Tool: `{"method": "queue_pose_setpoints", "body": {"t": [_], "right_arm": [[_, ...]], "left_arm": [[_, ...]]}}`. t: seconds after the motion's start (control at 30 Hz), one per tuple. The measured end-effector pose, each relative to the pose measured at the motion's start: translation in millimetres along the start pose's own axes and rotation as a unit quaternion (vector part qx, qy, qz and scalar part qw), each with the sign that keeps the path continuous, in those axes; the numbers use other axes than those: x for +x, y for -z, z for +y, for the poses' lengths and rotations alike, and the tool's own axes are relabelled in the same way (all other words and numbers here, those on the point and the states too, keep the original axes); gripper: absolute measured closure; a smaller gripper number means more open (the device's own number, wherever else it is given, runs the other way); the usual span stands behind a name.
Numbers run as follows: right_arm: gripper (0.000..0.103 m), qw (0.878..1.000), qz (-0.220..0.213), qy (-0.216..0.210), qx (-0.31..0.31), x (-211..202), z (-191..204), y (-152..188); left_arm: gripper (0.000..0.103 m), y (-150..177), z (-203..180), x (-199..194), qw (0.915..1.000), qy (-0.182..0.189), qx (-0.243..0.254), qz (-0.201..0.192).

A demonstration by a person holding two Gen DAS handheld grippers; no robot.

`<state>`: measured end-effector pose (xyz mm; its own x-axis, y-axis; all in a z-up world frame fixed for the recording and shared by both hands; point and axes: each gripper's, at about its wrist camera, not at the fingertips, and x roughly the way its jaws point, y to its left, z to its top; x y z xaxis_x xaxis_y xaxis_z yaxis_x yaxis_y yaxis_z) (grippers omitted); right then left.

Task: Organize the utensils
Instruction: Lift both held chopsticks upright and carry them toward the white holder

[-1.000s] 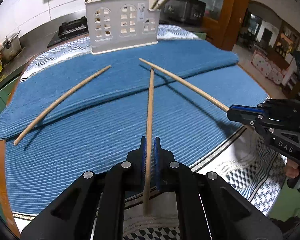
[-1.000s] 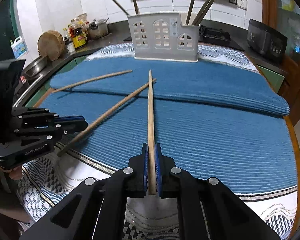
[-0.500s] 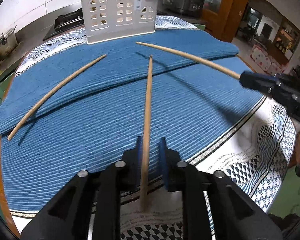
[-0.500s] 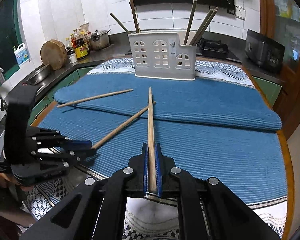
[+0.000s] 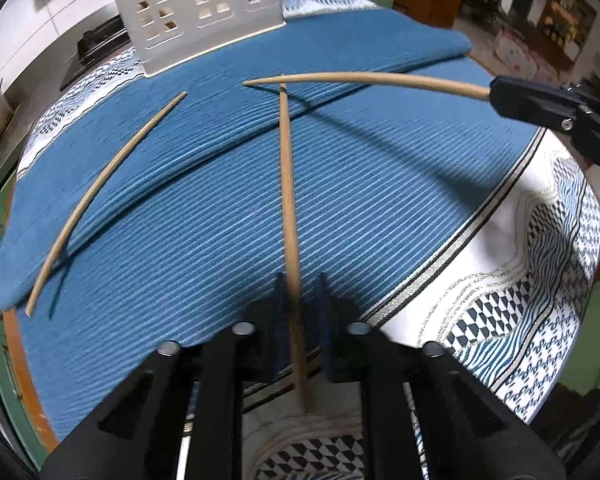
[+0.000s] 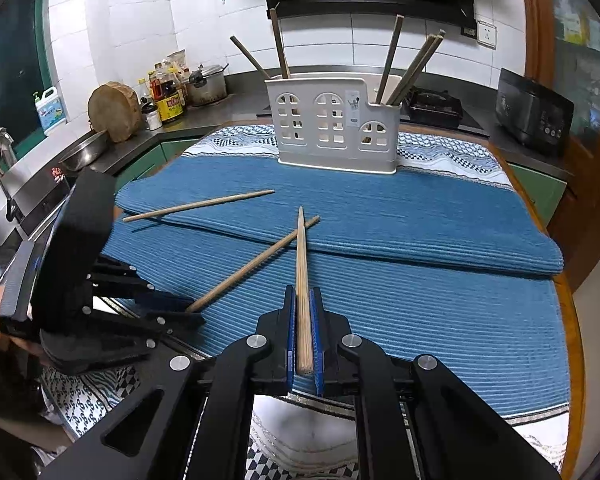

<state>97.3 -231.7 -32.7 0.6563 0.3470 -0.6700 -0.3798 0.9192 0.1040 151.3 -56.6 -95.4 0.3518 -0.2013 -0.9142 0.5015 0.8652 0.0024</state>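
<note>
A white utensil holder with several chopsticks in it stands at the back of the blue mat. My right gripper is shut on one wooden chopstick, which it holds above the mat, tip towards the holder. My left gripper has a second chopstick between its jaws. They are closing, and a gap still shows beside the right pad. That chopstick's tip rests on the mat, under the right one's tip. A third chopstick lies loose on the mat at the left.
The blue mat is folded into two layers over a patterned white cloth on a wooden table. Behind it a kitchen counter carries bottles, a pot, a round chopping block and a black appliance.
My left gripper's jaws parted around its chopstick and the gripper tilted further down. My right gripper rose a little with its chopstick.
</note>
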Motion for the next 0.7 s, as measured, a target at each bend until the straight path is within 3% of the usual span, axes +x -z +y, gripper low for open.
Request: {"method": "queue_pose_setpoints", "body": {"t": [0.13, 0.37, 0.7], "right_arm": [[0.096, 1.0, -0.012, -0.001, 0.004, -6, -2, -3], [0.096, 0.999, -0.03, 0.002, 0.011, -17, -6, -10], [0.096, 0.996, -0.085, -0.001, 0.028, -45, -19, -44]], "left_arm": [[0.098, -1, 0, -1, 1.0, 0.003, 0.002, -0.002], [0.098, 11, 17, -23, 0.9919, 0.052, -0.08, -0.084], [0.098, 10, 25, -58, 0.9755, 0.045, -0.123, -0.177]]}}
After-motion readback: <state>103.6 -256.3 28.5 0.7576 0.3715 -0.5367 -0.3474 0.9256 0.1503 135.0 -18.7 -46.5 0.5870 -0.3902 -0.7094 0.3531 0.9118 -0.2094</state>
